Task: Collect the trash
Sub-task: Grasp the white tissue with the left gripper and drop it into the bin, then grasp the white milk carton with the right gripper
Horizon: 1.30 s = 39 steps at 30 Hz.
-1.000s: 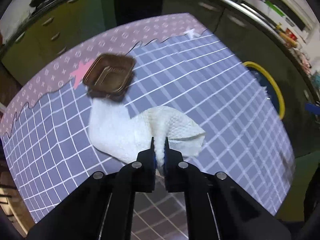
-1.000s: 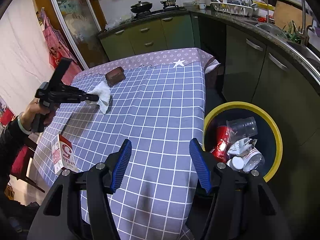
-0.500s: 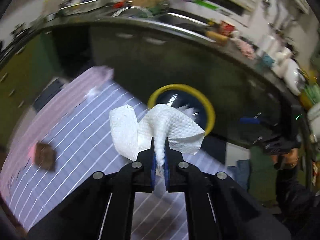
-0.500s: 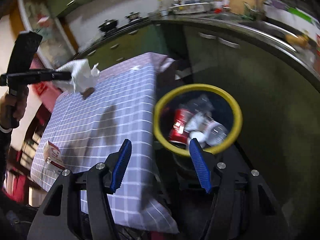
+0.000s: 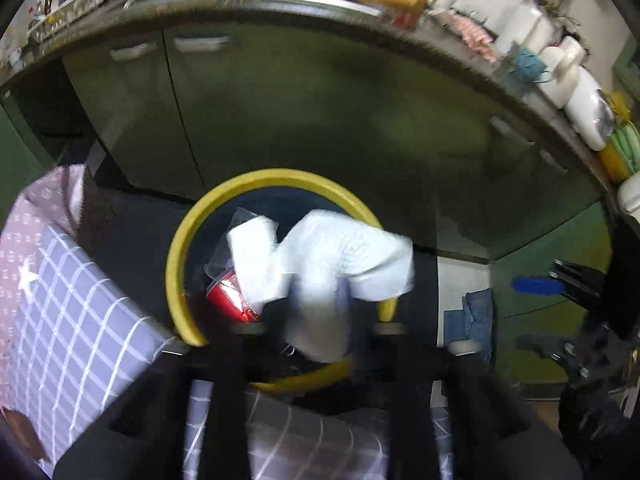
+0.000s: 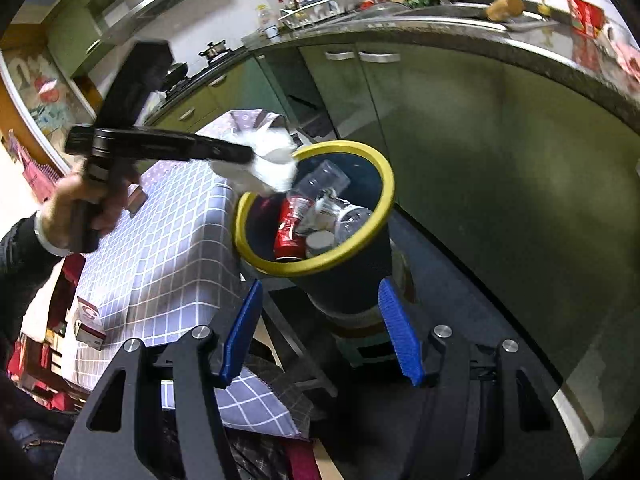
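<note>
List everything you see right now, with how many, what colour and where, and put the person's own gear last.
paper towel: one, white, over the bin's rim at the left gripper's tip
trash bin: one, dark with a yellow rim, on the floor beside the table
can: one, red, inside the bin
clear plastic cup: one, inside the bin
tablecloth: one, purple with white checks, on the table
small carton: one, white and red, at the table's near edge
left gripper: black, jaws have just been opening, paper towel between them
right gripper: black with blue pads, jaws open and empty, in front of the bin
</note>
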{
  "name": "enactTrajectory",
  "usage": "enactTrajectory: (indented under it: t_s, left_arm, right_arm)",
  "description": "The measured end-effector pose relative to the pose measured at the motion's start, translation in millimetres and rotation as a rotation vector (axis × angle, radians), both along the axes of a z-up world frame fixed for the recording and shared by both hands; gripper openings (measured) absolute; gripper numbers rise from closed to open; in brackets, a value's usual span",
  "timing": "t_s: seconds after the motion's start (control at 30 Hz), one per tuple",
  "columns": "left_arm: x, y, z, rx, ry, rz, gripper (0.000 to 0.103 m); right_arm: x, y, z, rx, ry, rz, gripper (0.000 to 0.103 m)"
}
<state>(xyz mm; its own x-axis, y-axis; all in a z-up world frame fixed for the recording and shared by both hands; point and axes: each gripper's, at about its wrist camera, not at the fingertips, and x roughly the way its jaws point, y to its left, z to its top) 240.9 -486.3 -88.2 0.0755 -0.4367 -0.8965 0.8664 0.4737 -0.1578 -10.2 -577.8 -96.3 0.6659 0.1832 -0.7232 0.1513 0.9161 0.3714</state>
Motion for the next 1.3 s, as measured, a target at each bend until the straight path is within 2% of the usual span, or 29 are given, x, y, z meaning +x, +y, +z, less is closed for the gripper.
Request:
enactTrajectory:
  t_s: [0.03, 0.17, 0.37, 0.47, 0.6, 0.67, 0.8, 0.93, 1.03, 1.17, 1.3]
  left_arm:
    - [1, -2, -4, 0.006, -0.026, 0.015, 0.073]
    - [-3, 5, 2, -0.007, -0.036, 0.004, 0.073]
    - [-26, 47, 44, -0.048, -0.041, 0.029, 0.074]
    - [-42, 86, 69, -0.065, -0.054, 0.083, 0.074]
    - [-62, 151, 107, -0.116, -0.069, 0.179, 0.078]
    - [-74, 193, 125, -0.15, -0.092, 0.239, 0.083]
    - [-98, 283, 146, -0.171, -0.179, 0.379, 0.084]
    - [-118, 366, 144, -0.161, -0.253, 0.533, 0.085]
    - [-127, 418, 133, -0.17, -0.258, 0.644, 0.085]
    - [-132, 469, 114, -0.196, -0.234, 0.756, 0.085]
    - [-132, 505, 94, -0.221, -0.186, 0.841, 0.085]
  right_arm:
    - [-1, -3, -2, 0.004, 0.002, -0.005, 0.061]
    - [-5, -7, -4, 0.007, 0.002, -0.014, 0.064]
    - [-2, 4, 2, -0.002, -0.011, 0.003, 0.064]
    - [5, 24, 14, -0.014, -0.03, 0.072, 0.064]
    - [14, 67, 37, -0.032, -0.08, 0.228, 0.064]
    - [17, 99, 49, -0.055, -0.104, 0.325, 0.064]
    - [13, 160, 68, -0.094, -0.145, 0.494, 0.064]
    - [14, 222, 75, -0.076, -0.156, 0.664, 0.064]
    - [21, 287, 71, -0.117, -0.16, 0.824, 0.064]
    - [42, 361, 54, -0.179, -0.139, 0.973, 0.064]
    - [65, 422, 28, -0.252, -0.073, 1.057, 0.064]
